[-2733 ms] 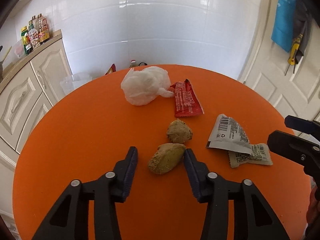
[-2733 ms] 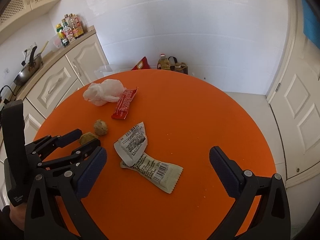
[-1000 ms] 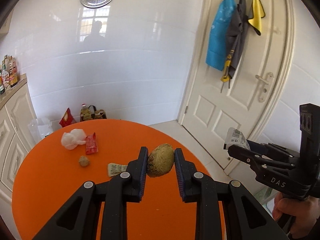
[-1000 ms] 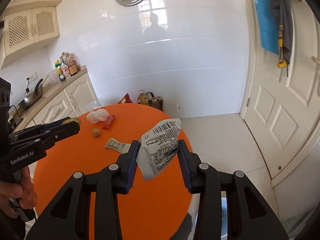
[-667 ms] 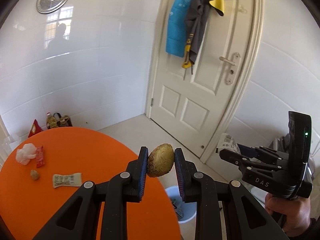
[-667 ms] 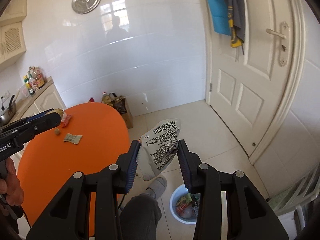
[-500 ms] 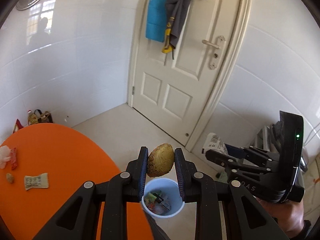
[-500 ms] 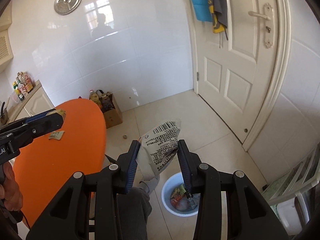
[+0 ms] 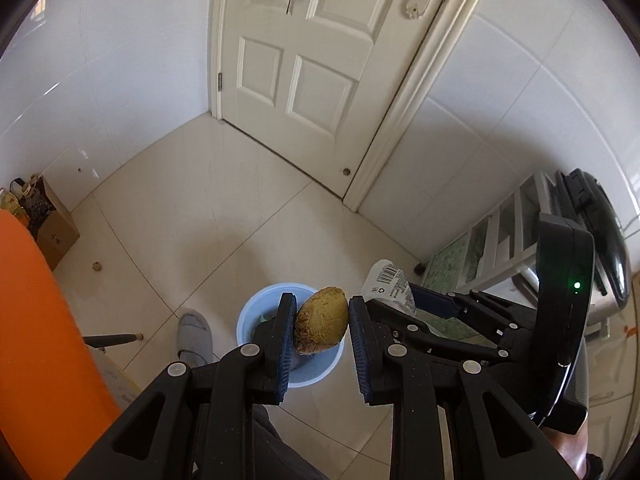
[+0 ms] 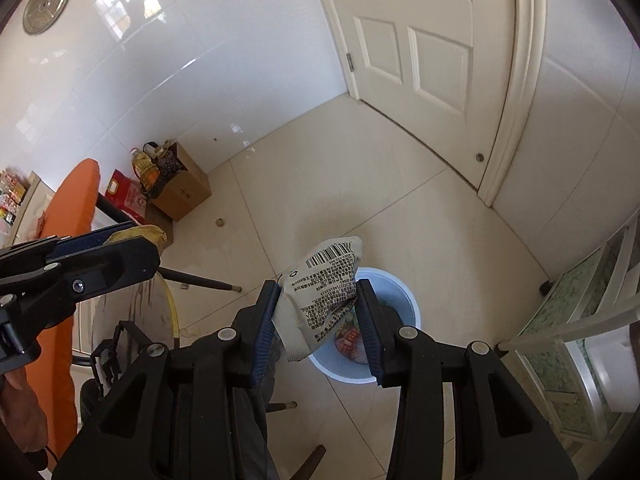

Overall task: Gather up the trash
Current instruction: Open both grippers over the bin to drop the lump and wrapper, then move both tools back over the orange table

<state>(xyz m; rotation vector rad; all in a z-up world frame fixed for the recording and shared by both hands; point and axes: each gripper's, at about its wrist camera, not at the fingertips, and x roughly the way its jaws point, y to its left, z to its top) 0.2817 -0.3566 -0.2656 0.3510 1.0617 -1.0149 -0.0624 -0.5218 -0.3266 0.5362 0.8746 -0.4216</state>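
Both loads are held over the blue bin [image 9: 248,316], low centre of each frame. Left gripper [image 9: 321,326] is clamped on a rough, brown-yellow lump [image 9: 321,326], egg-shaped, long axis tilted up-right; bin is seen directly below it. Right gripper [image 10: 316,310] is pinched on a crinkly printed wrapper [image 10: 324,280], thin foil, with the bin below and slightly right. Release is judged next.

a white panelled door [image 9: 304,68] stands shut ahead of the fingers, set in glossy white tiled walls [image 10: 168,92]. pale floor tiles [image 9: 224,208] spread below. left of the fingers, an orange tabletop [image 9: 36,320] and a cardboard box [image 10: 186,190]; to the right, a white rack [image 9: 508,236].
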